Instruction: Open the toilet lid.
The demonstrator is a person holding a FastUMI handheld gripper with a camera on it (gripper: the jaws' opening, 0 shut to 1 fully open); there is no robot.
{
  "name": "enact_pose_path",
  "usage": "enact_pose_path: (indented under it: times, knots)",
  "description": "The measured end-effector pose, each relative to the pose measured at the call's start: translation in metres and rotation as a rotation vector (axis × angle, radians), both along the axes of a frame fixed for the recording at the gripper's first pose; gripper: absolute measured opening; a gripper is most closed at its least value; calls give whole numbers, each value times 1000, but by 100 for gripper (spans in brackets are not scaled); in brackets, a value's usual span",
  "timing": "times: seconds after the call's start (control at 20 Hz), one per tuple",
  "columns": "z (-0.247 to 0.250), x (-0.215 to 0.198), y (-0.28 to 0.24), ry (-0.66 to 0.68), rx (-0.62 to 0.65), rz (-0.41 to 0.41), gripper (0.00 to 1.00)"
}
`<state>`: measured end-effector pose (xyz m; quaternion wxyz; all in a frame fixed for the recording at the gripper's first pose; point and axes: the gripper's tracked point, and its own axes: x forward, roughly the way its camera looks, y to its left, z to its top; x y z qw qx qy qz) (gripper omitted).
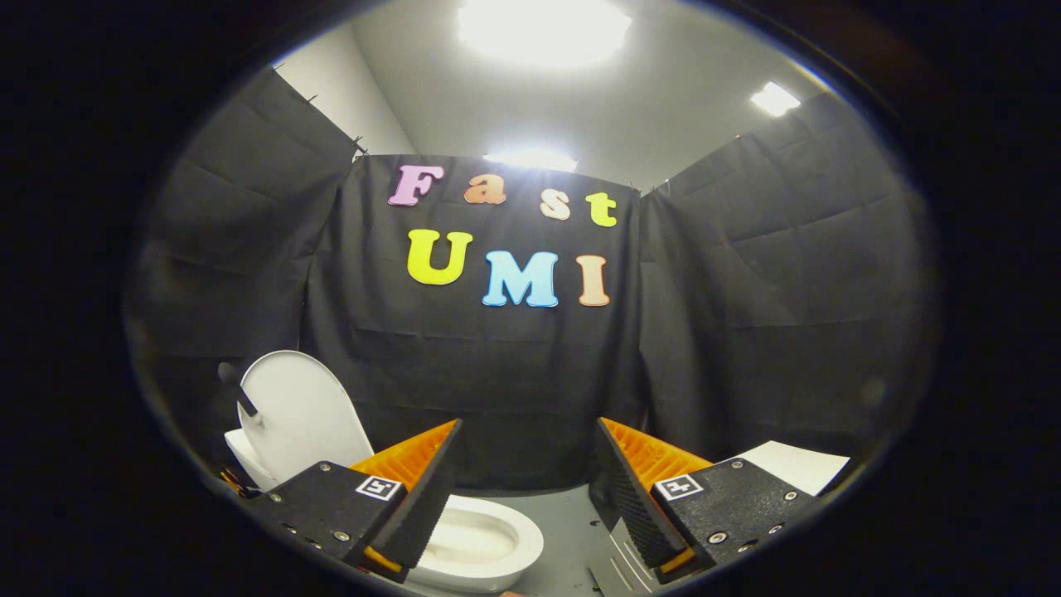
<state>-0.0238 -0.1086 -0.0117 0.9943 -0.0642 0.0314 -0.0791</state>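
White toilet lid (298,410) raised, seemingly near upright, bowl (485,543) exposed, gripper (526,497) jaws wide, empty

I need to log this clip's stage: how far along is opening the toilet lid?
Done, by the look of it: the toilet lid stands raised, leaning back behind the open bowl, whose inside shows. In hand: nothing; the gripper is open, its fingers spread apart and empty, above and to the side of the bowl, clear of the lid. Left: seemingly nothing beyond drawing the gripper away.
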Motion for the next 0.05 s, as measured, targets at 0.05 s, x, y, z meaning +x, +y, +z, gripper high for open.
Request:
enact_pose_path:
  times: [0.05]
  knots:
    - [-4, 3, 7, 11, 0, 18, 95]
